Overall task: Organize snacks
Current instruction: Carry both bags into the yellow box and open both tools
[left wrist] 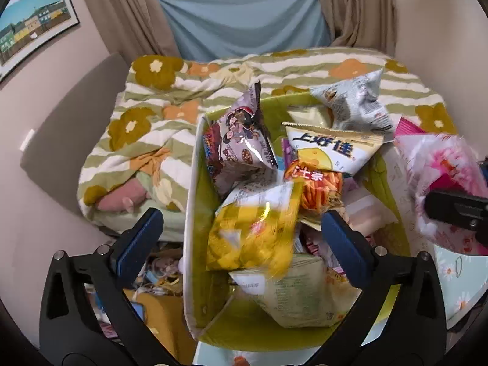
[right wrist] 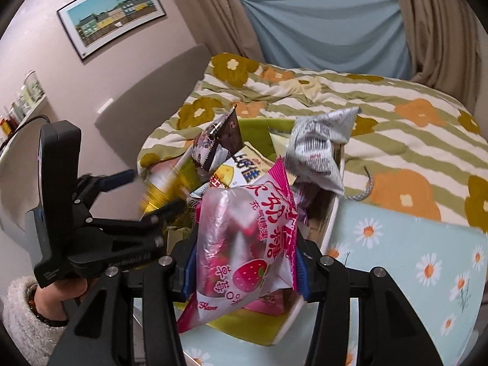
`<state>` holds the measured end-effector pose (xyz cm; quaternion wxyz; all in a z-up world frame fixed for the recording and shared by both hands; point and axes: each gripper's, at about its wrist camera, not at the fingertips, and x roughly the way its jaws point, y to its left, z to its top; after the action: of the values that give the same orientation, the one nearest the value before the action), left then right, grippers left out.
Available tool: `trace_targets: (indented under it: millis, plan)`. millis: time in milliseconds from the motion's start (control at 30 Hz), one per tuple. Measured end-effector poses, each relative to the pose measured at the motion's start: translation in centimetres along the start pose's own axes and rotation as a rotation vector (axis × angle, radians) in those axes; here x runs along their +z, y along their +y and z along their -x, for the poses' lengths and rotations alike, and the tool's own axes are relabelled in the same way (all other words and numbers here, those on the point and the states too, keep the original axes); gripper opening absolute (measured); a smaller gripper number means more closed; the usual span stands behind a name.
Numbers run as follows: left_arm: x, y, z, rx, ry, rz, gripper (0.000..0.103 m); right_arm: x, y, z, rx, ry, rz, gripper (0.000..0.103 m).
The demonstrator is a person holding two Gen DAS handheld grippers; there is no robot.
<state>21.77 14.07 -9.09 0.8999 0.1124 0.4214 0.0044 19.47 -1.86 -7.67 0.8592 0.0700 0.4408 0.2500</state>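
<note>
The bed (left wrist: 213, 91), with its flowered quilt, fills the upper half of both views. At centre frame stands the green-lined bin (left wrist: 195, 213), heaped with snack packets. A blurred yellow bag (left wrist: 253, 235), apparently dropping into the bin, is seen between the widely parted, empty jaws of the left tool (left wrist: 241, 235). The pink strawberry candy bag (right wrist: 244, 244) is held firmly in the right tool (right wrist: 242, 267), at lower centre. Overflow is the likely fault: the grey packet (left wrist: 353, 103) could be tipped off the pile. "上好佳" is legible on the cheese-snack bag (left wrist: 329, 149); "草莓" is printed on the pink bag.
</note>
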Motion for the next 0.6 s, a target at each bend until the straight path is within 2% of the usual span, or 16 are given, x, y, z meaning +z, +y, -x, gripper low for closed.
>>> trace_targets:
  millis: [133, 400, 600]
  plan:
    - [-0.4, 0.4, 0.4, -0.048, 0.004, 0.01, 0.103, -0.5, 0.5, 0.1, -0.039, 0.016, -0.012, 0.046]
    - [-1.9, 1.1, 3.2, -0.058, 0.011, 0.03, 0.103, -0.7, 1.3, 0.6, -0.062, 0.015, -0.022, 0.047]
    - [-4.1, 2.4, 3.8, -0.036, 0.054, 0.077, 0.103, -0.3, 2.0, -0.7, -0.058, 0.036, -0.038, 0.048]
